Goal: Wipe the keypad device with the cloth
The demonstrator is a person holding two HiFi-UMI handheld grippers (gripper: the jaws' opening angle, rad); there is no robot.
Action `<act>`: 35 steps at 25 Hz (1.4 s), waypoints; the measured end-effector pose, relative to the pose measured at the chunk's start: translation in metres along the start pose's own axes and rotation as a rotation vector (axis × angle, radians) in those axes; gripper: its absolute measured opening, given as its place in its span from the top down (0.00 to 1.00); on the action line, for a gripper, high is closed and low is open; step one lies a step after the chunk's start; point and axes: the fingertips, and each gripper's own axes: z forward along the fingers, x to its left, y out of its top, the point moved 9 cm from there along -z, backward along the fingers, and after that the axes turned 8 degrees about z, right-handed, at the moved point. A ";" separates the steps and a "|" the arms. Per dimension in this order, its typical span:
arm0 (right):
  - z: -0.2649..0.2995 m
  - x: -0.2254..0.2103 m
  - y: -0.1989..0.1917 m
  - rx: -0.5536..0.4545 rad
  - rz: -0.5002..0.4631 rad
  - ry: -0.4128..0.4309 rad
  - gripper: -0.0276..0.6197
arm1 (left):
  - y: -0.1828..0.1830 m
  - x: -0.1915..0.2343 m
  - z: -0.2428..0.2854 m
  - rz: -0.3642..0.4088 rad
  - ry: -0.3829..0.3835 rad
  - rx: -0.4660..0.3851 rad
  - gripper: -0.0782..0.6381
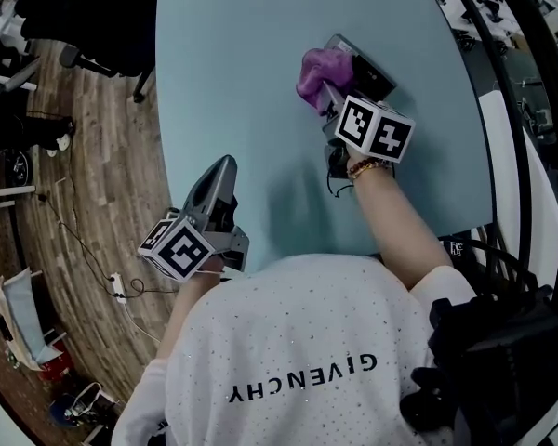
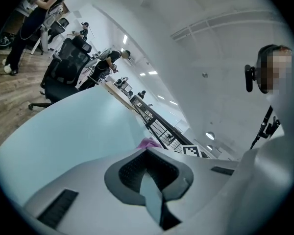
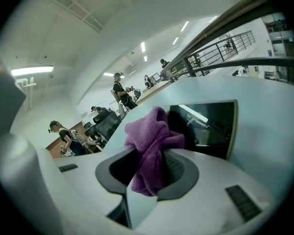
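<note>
Cool, even overhead light; strong fisheye warping, dark corners, soft foreground.

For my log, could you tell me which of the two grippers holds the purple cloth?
The right gripper, its jaws shut on the cloth at the keypad device; the left gripper is shut on nothing.

Cloth (image 3: 152,141): purple pile fabric (fleecy, matt). Keypad device (image 3: 208,126): glossy dark face. Table (image 1: 251,82): smooth, matt.

You are in a big open office. You stand at a pale blue table (image 1: 251,54) on a wood floor (image 1: 98,165). Black desk chairs (image 2: 68,62), people (image 3: 120,92) at long desks (image 3: 154,88) and strip lights (image 3: 32,71) fill the room.
</note>
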 end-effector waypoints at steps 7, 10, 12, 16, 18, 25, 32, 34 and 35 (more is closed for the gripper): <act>-0.036 -0.017 -0.008 0.007 0.053 0.005 0.80 | -0.004 -0.027 0.006 0.025 -0.057 0.019 0.87; -0.050 -0.021 -0.010 0.012 0.044 -0.002 0.80 | -0.009 -0.040 0.002 0.027 -0.068 0.019 0.88; -0.060 -0.025 -0.012 0.012 0.041 -0.006 0.80 | -0.011 -0.048 -0.001 0.028 -0.072 0.014 0.87; -0.077 -0.036 -0.018 0.018 0.042 -0.024 0.80 | -0.015 -0.061 -0.008 0.037 -0.075 0.001 0.87; -0.084 -0.041 -0.020 0.023 0.047 -0.029 0.80 | -0.016 -0.066 -0.012 0.039 -0.070 -0.010 0.87; -0.091 -0.059 -0.026 0.024 0.066 -0.064 0.80 | -0.021 -0.066 -0.027 0.036 -0.023 -0.041 0.87; -0.083 -0.024 -0.016 -0.035 0.047 0.054 0.80 | -0.014 -0.040 -0.034 0.031 -0.006 -0.026 0.87; -0.071 -0.003 -0.012 -0.032 0.018 0.107 0.80 | -0.006 -0.032 -0.035 0.038 -0.010 -0.023 0.87; -0.063 0.008 -0.011 -0.025 0.001 0.123 0.80 | -0.001 -0.028 -0.037 0.041 -0.009 -0.023 0.87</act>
